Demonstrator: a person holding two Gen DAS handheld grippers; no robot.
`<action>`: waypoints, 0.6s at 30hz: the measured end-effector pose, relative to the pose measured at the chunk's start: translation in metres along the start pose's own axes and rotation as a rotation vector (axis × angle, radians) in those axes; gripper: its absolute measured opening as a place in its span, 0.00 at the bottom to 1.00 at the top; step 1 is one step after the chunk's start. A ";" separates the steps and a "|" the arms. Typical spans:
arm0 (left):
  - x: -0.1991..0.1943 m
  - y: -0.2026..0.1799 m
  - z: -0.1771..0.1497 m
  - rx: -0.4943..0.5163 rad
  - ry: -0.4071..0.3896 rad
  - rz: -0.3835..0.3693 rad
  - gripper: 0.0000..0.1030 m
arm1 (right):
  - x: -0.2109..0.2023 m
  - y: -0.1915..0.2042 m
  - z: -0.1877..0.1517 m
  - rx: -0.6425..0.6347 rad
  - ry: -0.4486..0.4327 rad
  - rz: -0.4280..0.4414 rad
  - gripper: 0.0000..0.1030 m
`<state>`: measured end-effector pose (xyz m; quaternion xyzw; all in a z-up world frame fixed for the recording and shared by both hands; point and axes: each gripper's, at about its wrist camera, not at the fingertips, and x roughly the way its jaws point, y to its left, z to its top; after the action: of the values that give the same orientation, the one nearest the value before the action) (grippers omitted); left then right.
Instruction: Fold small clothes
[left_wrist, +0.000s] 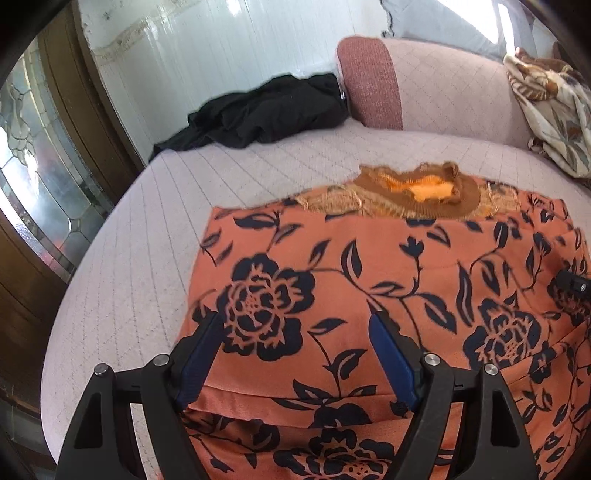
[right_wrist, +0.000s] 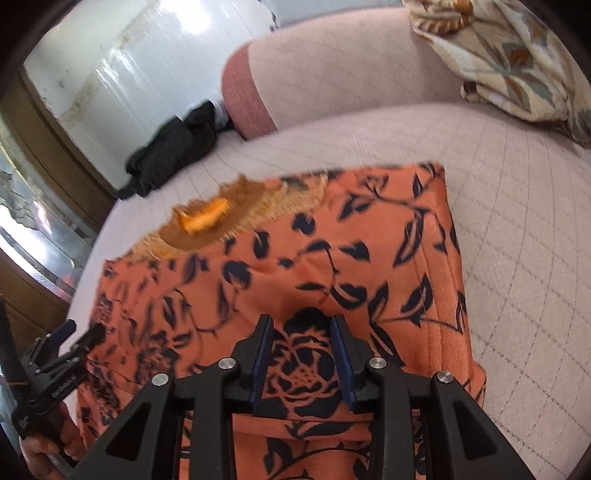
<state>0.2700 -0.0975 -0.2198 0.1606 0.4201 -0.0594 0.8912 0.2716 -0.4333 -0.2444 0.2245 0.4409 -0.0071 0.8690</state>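
An orange garment with dark blue flowers (left_wrist: 369, 266) (right_wrist: 295, 266) lies folded into a rectangle on the pale quilted seat (left_wrist: 147, 229) (right_wrist: 517, 221). Its brown embroidered neckline (left_wrist: 413, 192) (right_wrist: 207, 221) shows at the far edge. My left gripper (left_wrist: 295, 321) stands wide open over the garment's near left part, with the cloth flat under its fingers. My right gripper (right_wrist: 303, 321) hovers over the near edge with its jaws partly apart and a small ridge of cloth just ahead of them, nothing pinched. The left gripper (right_wrist: 81, 336) is at the right wrist view's left edge, held by a hand.
A crumpled black garment (left_wrist: 266, 114) (right_wrist: 173, 147) lies at the far left of the seat by the white wall. A pink armrest (left_wrist: 373, 81) (right_wrist: 251, 96) rises behind. A cream floral blanket (left_wrist: 550, 110) (right_wrist: 509, 62) is heaped at the far right. A wooden door with glass (left_wrist: 44, 166) stands left.
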 end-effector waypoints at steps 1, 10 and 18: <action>0.008 -0.001 -0.001 0.004 0.030 -0.001 0.80 | 0.000 -0.001 -0.001 0.003 -0.009 0.003 0.34; 0.010 0.000 0.000 -0.027 0.031 -0.004 0.84 | -0.018 0.007 0.001 -0.019 -0.085 0.057 0.34; 0.017 -0.005 -0.001 -0.009 0.032 0.023 0.91 | -0.013 0.023 -0.003 -0.067 -0.056 0.081 0.35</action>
<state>0.2790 -0.1014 -0.2339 0.1621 0.4329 -0.0446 0.8856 0.2660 -0.4136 -0.2266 0.2125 0.4071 0.0365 0.8876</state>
